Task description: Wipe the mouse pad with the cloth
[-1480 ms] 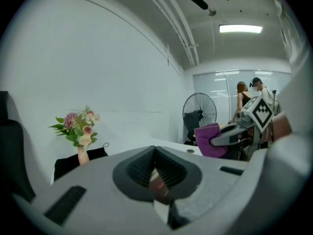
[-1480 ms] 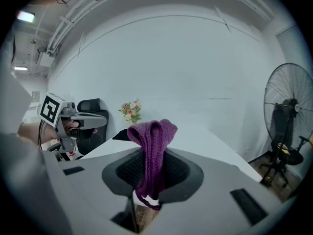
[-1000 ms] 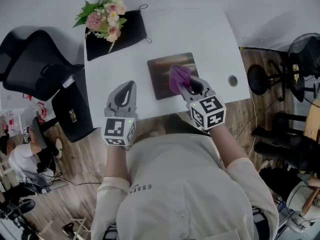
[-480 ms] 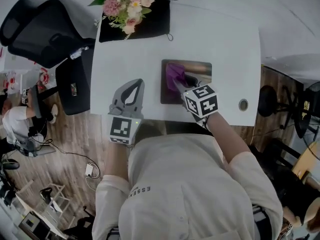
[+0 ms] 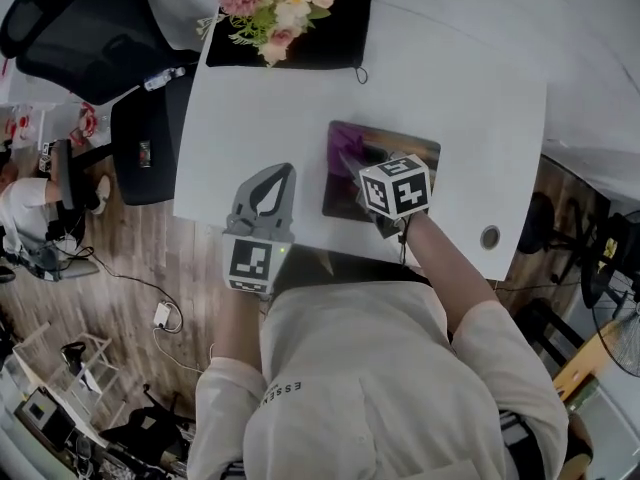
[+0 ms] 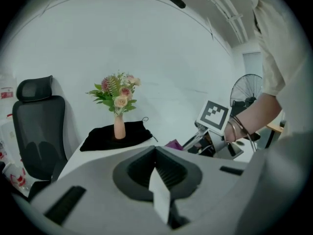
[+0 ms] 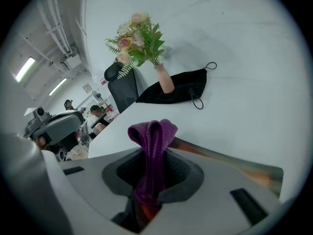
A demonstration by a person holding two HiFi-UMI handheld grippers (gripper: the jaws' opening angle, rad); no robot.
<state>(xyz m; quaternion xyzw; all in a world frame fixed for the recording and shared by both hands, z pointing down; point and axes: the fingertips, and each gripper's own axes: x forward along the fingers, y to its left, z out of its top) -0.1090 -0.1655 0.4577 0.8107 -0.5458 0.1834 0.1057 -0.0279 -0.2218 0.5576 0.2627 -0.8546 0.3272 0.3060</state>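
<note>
Right gripper (image 5: 358, 168) fingers pinch cloth (image 7: 151, 133) on mouse pad (image 5: 415, 153); wiping looks underway, not finished. Left gripper (image 5: 283, 171) fingers closed, empty.

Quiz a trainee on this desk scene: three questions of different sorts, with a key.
1. True or false: the left gripper holds the purple cloth.
2. What stands on the black fabric? A) a vase of flowers B) a mug C) a lamp
3. Fill in: the right gripper, jaws shut on the cloth, holds it over the ____.

Key: 1 false, its jaws are shut on nothing; 2 A; 3 mouse pad.
</note>
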